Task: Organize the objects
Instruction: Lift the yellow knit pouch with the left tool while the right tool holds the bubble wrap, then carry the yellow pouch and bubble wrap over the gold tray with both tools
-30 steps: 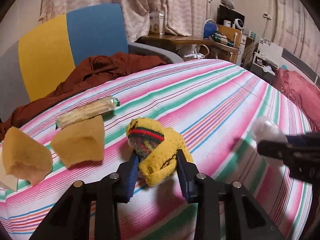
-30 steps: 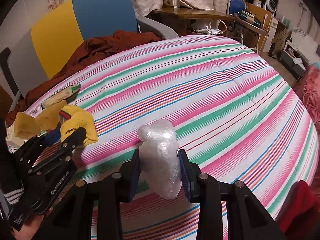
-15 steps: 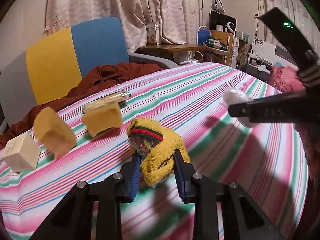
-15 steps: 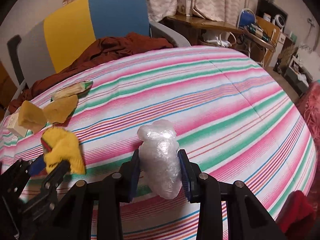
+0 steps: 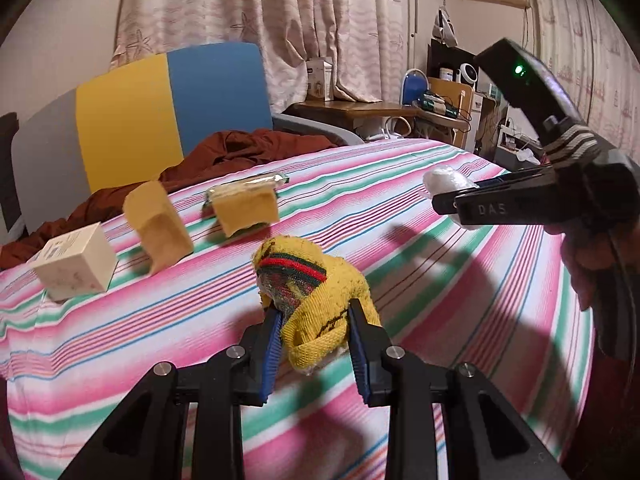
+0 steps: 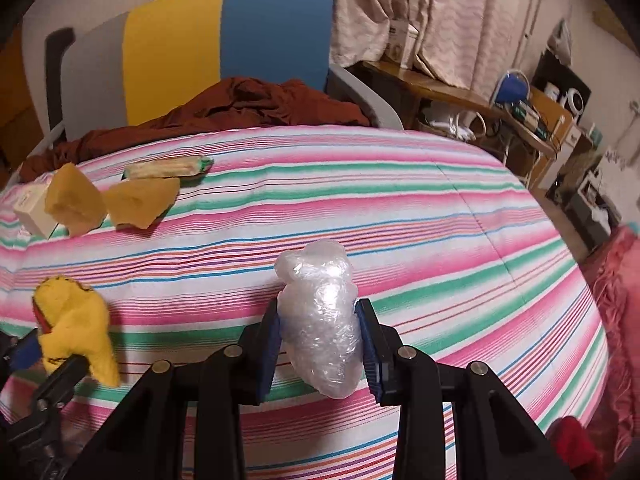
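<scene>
My left gripper [image 5: 316, 316] is shut on a rolled yellow sock [image 5: 310, 280] with a red and green band, held above the striped bedspread [image 5: 420, 272]. In the right wrist view that sock [image 6: 74, 324] hangs at the lower left. My right gripper [image 6: 320, 312] is shut on a crumpled clear plastic wad [image 6: 320, 316], also off the cover; the wad [image 5: 446, 182] shows at the right of the left wrist view. Two tan sponge pieces [image 5: 158, 224] [image 5: 246, 212], a wrapped snack bar [image 5: 256, 182] and a small cream box [image 5: 74, 262] lie on the bedspread's far left.
A brown cloth [image 5: 240, 152] is bunched at the bed's far edge against a grey, yellow and blue chair back [image 5: 168, 116]. A wooden desk with clutter [image 5: 400, 110] stands beyond. A red fabric [image 6: 616, 276] lies off the bed's right side.
The left gripper has carried the sock back and left, away from the sponges, bringing the cream box into view. The right gripper has rolled and shifted a little with the plastic wad.
</scene>
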`<state>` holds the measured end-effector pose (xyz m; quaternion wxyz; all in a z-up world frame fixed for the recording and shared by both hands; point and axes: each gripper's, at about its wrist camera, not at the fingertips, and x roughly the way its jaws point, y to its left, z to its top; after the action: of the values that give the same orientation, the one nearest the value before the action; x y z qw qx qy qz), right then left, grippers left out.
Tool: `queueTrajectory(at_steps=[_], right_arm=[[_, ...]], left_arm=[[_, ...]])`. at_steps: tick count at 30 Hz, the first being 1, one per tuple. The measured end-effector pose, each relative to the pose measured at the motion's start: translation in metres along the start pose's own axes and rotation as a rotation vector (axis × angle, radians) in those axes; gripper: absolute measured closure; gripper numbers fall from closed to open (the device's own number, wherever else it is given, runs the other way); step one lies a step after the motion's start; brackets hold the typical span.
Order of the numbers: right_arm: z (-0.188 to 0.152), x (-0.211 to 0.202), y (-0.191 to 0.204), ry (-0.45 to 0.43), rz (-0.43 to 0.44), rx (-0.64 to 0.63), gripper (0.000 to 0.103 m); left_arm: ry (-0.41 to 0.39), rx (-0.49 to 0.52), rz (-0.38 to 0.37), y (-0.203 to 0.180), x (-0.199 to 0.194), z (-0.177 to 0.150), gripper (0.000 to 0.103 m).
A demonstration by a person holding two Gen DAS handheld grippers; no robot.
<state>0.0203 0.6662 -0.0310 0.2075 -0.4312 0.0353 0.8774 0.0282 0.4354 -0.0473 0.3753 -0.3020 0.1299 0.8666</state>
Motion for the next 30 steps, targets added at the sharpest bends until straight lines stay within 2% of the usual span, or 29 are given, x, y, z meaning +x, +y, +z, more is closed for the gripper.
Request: queueTrajectory(at_steps=[6,11,16,26,30], right_arm=[[-0.001,-0.001,0.004,-0.009,-0.002,-0.028,0.066],[-0.001,-0.001,0.007,-0.015,-0.019,-0.041,0.066],[-0.003,-0.005,0.015,-0.041,-0.027,-0.083,0.066],[-0.009,-0.025,0.052,-0.123,-0.027,-0.209,0.066],[-0.012,-0.043,0.078,-0.155,0.023,-0.256,0.066]], left_arm=[[-0.017,-0.015,-0.005,0.005,-0.029,-0.013,0.073],[-0.043,0.035,-0.008,0.003,-0.062,-0.030,0.073],[-0.103,0.062,0.011,0.010,-0.099,-0.036,0.073],[-0.159,-0.045,0.072,0.060,-0.162,-0.043,0.073],[-0.156,-0.109,0.115,0.088,-0.180,-0.052,0.073]])
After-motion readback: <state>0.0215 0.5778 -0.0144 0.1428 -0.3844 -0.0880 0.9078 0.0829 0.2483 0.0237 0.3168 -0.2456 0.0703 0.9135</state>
